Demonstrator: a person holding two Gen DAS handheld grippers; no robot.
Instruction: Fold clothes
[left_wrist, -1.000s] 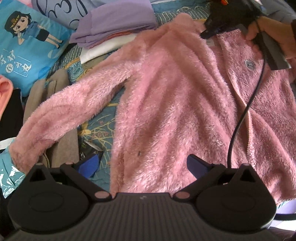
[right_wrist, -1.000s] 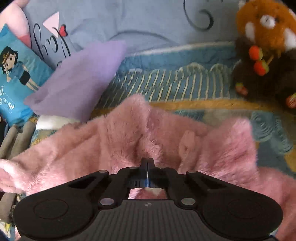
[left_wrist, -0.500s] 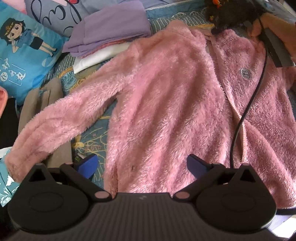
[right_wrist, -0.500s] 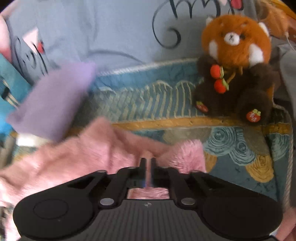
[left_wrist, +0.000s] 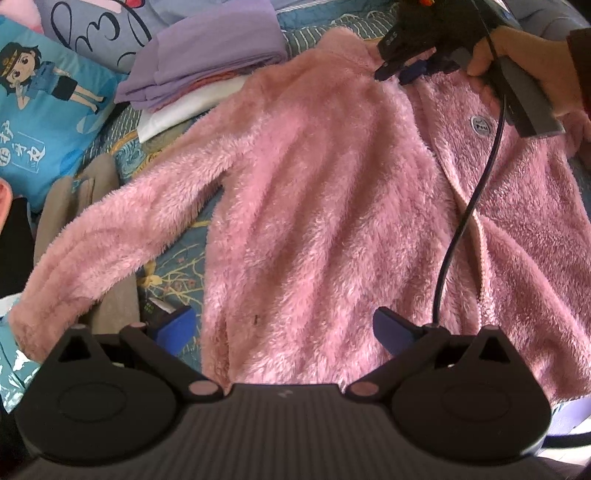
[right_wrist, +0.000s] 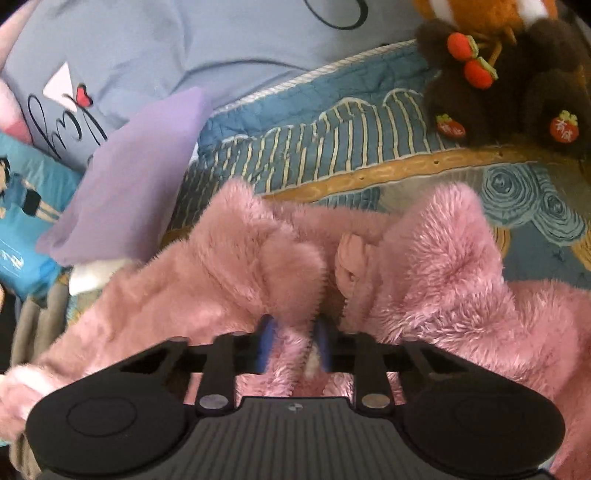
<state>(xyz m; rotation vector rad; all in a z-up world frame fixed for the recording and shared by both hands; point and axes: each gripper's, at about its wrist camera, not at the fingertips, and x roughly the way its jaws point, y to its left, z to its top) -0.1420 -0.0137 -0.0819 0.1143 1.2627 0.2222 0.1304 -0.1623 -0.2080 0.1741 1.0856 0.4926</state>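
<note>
Pink fleece jacket (left_wrist: 325, 206): left tongs (left_wrist: 284, 328) wide, empty; right tongs (right_wrist: 293, 347) closing narrow, collar fleece between.

A bed with a blue quilt (right_wrist: 332, 125), patterned in cream and gold, carries a pink fleece jacket (left_wrist: 332, 221) spread flat. Folded purple clothes (left_wrist: 207, 59), a blue cartoon pillow (left_wrist: 44, 110), a plush toy (right_wrist: 498, 74) and what may be grey trousers (left_wrist: 74, 199) also lie on it.

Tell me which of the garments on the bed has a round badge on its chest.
The fluffy pink jacket, spread flat with a sleeve stretched out to the side; its grey badge sits beside the zip. The folded purple garment and the beige one show none.
</note>
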